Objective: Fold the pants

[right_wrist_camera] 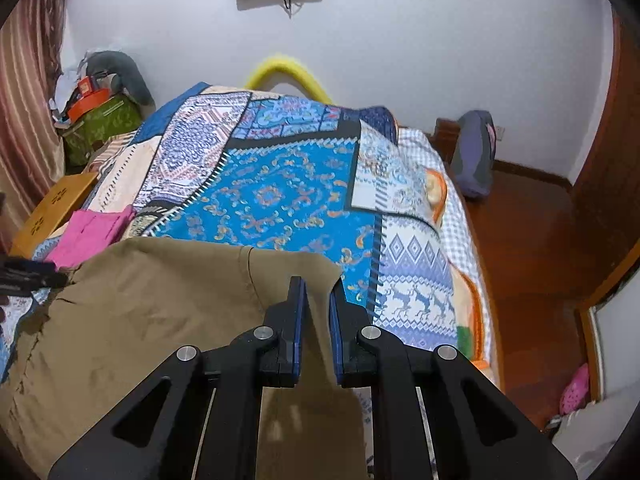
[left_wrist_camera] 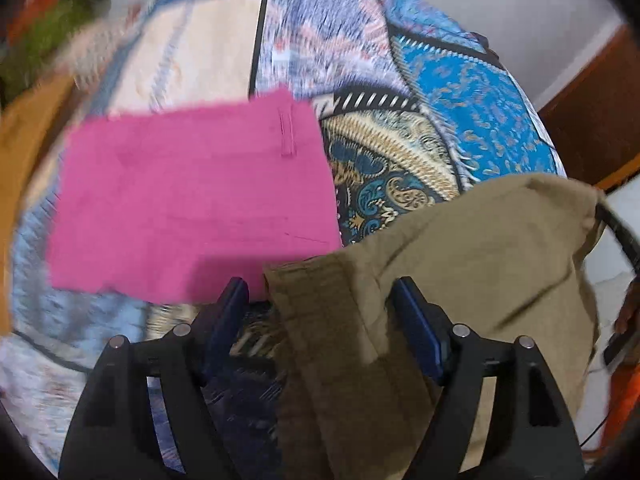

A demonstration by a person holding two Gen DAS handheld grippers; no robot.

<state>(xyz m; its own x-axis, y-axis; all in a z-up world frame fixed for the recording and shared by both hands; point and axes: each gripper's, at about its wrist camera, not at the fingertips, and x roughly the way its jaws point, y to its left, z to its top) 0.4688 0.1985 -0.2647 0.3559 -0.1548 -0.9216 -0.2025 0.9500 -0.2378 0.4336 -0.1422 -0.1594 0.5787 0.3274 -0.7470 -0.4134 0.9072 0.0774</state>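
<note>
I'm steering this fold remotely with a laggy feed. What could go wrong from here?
1. The left tool is open around the khaki pants; only the right tool pinches them, so the fabric may sag or slip.
2. The folded pink garment lies close beside them; a swing could drag it.

khaki pants, pink pants, blue patchwork quilt

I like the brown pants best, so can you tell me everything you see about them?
The khaki-brown pants look like soft woven cotton, rumpled and draped over the patchwork bedspread, beside folded pink pants. The right gripper pinches one edge in nearly closed jaws. The left gripper has its jaws wide open around the thick stitched waistband.
</note>
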